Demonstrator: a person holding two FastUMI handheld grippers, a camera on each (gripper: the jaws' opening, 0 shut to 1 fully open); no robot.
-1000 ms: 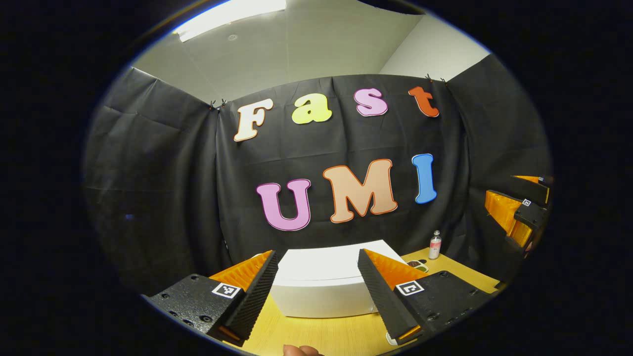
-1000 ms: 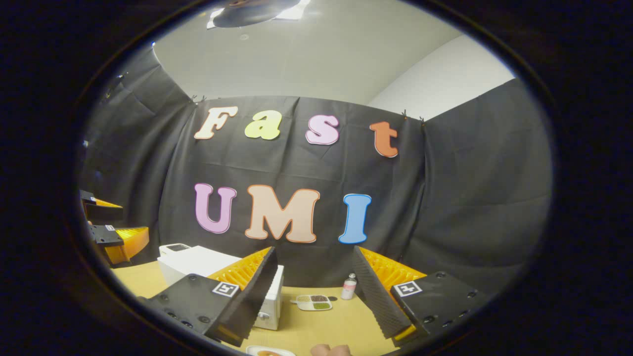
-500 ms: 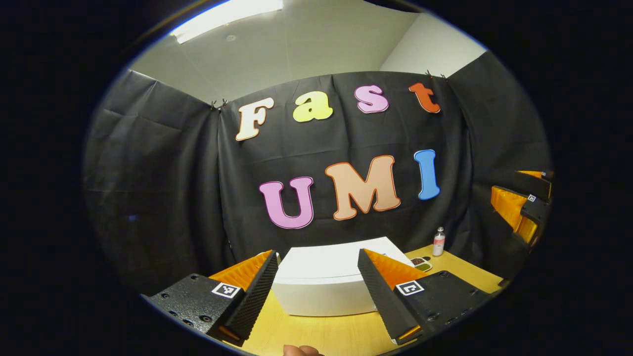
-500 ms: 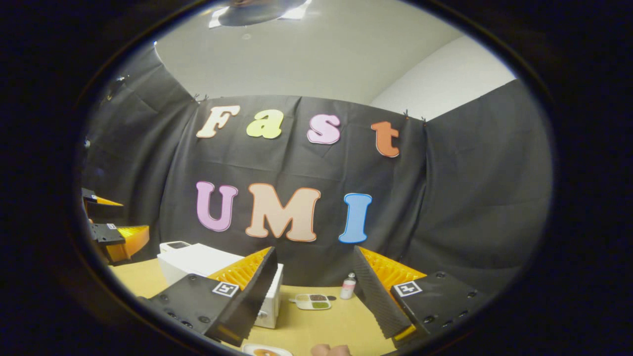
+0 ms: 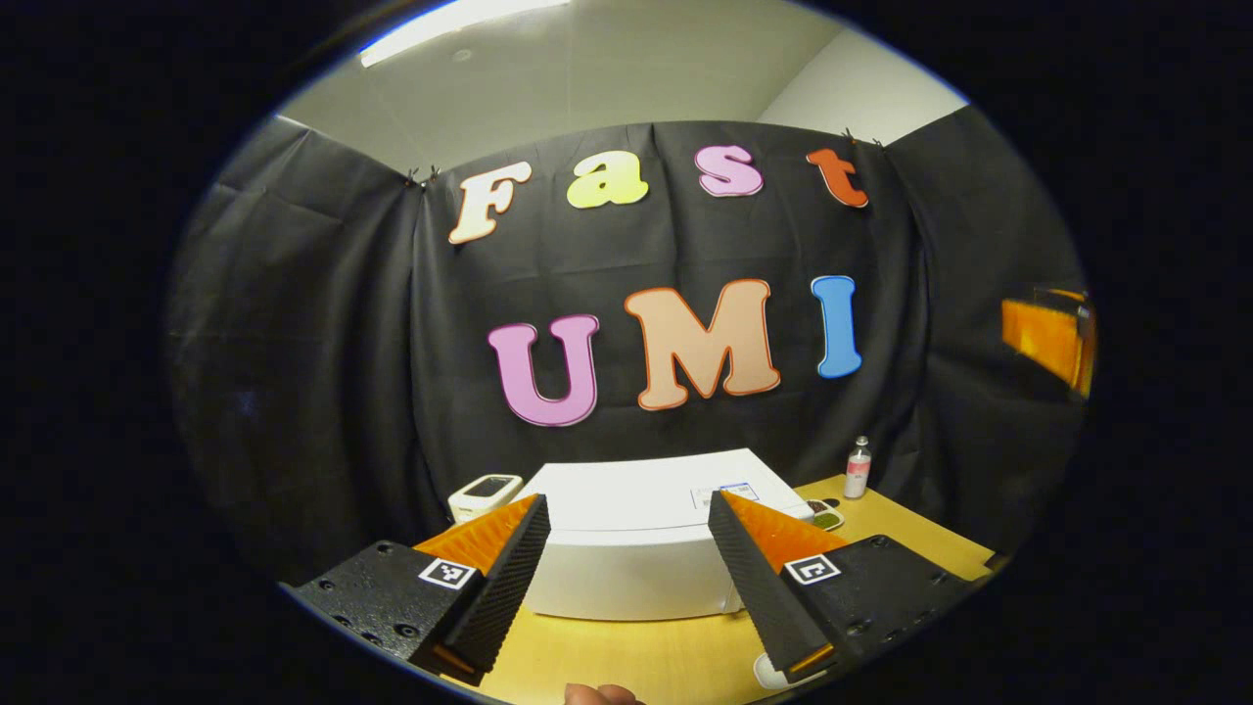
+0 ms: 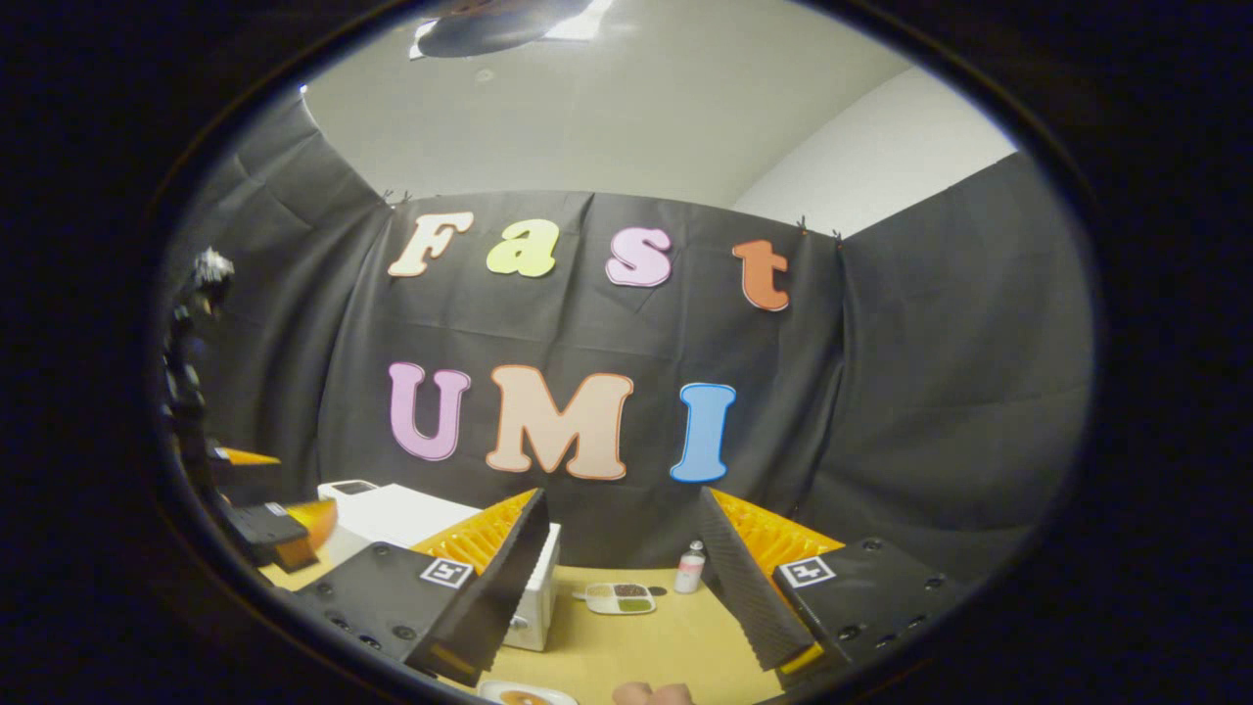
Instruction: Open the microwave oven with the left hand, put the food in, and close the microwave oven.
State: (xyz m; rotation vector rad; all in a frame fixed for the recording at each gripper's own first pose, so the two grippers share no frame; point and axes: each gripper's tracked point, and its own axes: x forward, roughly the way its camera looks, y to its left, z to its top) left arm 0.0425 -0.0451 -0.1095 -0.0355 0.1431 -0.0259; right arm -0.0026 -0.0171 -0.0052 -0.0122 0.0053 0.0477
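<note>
Left gripper view: the left gripper [image 5: 626, 578] is held with fingers spread and empty, the white microwave oven [image 5: 636, 548] seen between them on the wooden table [image 5: 626, 661]. The right gripper [image 6: 617, 578] is likewise spread, empty.
</note>
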